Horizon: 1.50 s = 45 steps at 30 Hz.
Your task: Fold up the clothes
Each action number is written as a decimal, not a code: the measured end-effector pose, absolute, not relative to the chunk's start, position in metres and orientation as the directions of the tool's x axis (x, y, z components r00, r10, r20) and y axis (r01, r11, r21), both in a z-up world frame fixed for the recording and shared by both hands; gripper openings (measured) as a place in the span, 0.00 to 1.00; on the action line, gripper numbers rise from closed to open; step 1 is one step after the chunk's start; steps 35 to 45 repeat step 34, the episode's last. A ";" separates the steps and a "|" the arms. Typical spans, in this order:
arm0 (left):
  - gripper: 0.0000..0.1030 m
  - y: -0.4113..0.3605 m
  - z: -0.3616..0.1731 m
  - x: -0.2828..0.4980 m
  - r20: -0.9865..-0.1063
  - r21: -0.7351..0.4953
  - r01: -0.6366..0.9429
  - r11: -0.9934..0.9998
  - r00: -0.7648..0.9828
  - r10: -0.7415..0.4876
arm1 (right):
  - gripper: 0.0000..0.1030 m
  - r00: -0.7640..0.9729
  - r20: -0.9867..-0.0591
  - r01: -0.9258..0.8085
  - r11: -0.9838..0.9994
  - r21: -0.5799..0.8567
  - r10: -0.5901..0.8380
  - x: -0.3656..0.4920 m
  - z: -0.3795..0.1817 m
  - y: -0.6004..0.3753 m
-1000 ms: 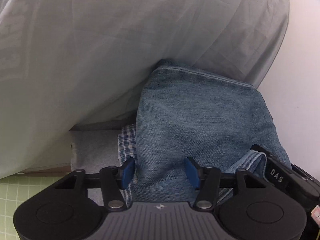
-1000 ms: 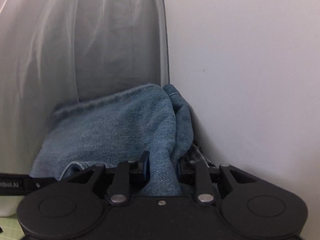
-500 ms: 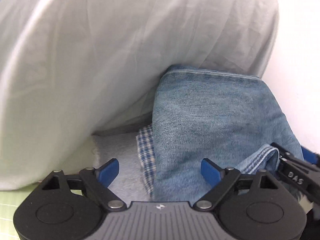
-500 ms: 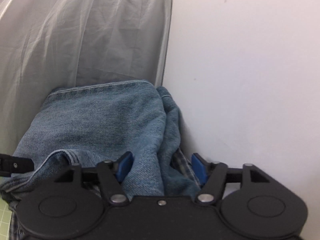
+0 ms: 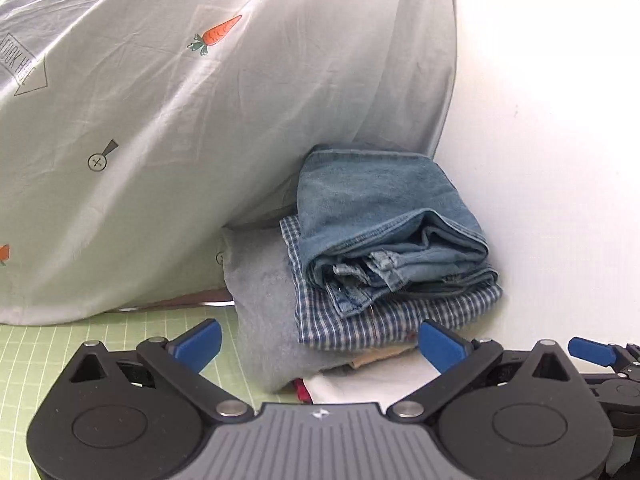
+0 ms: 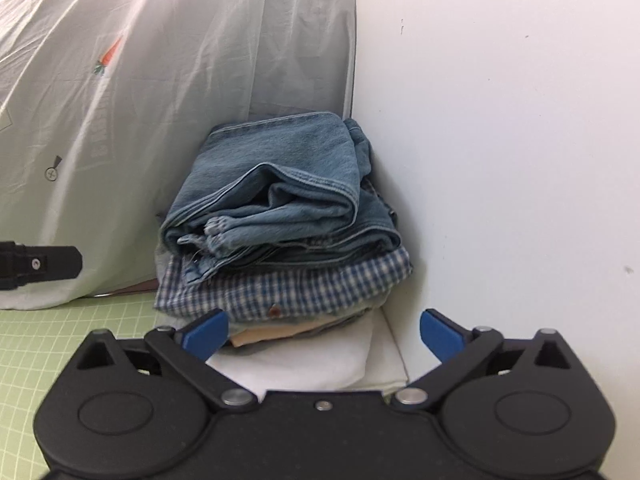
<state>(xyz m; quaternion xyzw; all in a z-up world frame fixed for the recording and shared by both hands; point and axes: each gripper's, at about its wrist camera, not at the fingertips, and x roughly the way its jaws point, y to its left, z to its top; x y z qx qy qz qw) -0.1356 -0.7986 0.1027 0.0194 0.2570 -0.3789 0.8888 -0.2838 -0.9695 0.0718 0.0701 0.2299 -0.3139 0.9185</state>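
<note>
Folded blue jeans [image 5: 384, 216] lie on top of a stack of folded clothes in the corner, also in the right wrist view [image 6: 280, 196]. Under them are a blue checked shirt [image 5: 400, 312] [image 6: 288, 288], a grey garment [image 5: 264, 300], a tan piece [image 6: 272, 330] and a white one [image 6: 304, 364]. My left gripper [image 5: 318, 342] is open and empty, a short way in front of the stack. My right gripper [image 6: 324, 330] is open and empty, also in front of the stack. One of its blue pads [image 5: 592, 352] shows at the right in the left wrist view.
A pale sheet with carrot prints [image 5: 200, 100] [image 6: 120, 100] hangs at the left behind the stack. A white wall [image 5: 540, 160] [image 6: 500, 160] closes the right side. A green gridded mat [image 5: 60, 344] [image 6: 60, 340] covers the table. The left gripper's black side [image 6: 36, 266] shows at the left edge.
Both grippers let go of the jeans, opened wide and drew back from the stack. The jeans stay folded on top of the pile.
</note>
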 end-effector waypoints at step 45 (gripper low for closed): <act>1.00 -0.728 0.061 -0.236 -0.633 -0.044 0.763 0.645 0.478 -0.609 | 1.00 0.619 -0.580 0.673 0.739 0.044 -0.529 -0.380 0.043 -0.868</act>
